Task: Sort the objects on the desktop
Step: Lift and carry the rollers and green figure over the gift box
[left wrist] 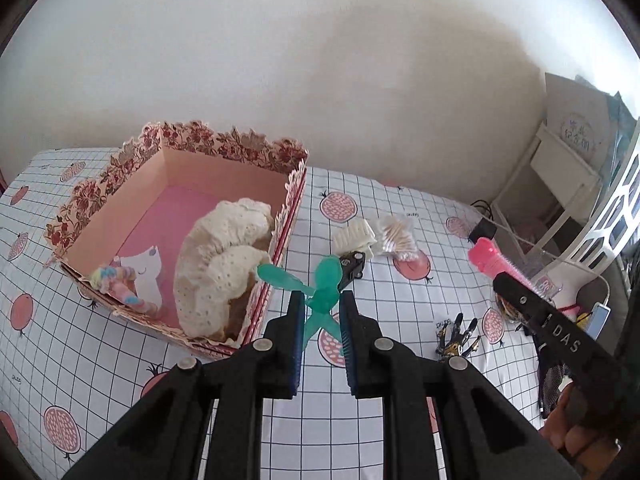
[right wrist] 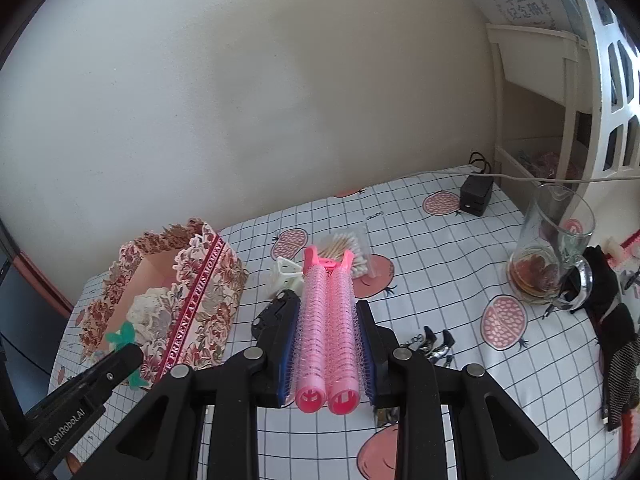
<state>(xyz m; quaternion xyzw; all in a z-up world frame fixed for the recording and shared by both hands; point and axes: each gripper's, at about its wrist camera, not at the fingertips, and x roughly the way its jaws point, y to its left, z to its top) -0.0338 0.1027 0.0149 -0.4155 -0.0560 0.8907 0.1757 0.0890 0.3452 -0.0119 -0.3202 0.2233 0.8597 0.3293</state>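
Both loads are mid-carry: the left claw [left wrist: 320, 312] grips a green clip [left wrist: 320, 292], the right claw [right wrist: 326, 344] clamps a pink roller clip [right wrist: 326, 320]. The floral box [left wrist: 224, 148] lies left of both; next, release inside it.

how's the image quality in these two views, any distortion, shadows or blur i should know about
Left wrist view: strong fisheye bending of the checked tablecloth, dark vignette corners, soft grey shadow on the wall; the green plastic clip is sharp. Right wrist view: same barrel warp; the pink double hair roller is in focus, the glass mug shows mild glare.
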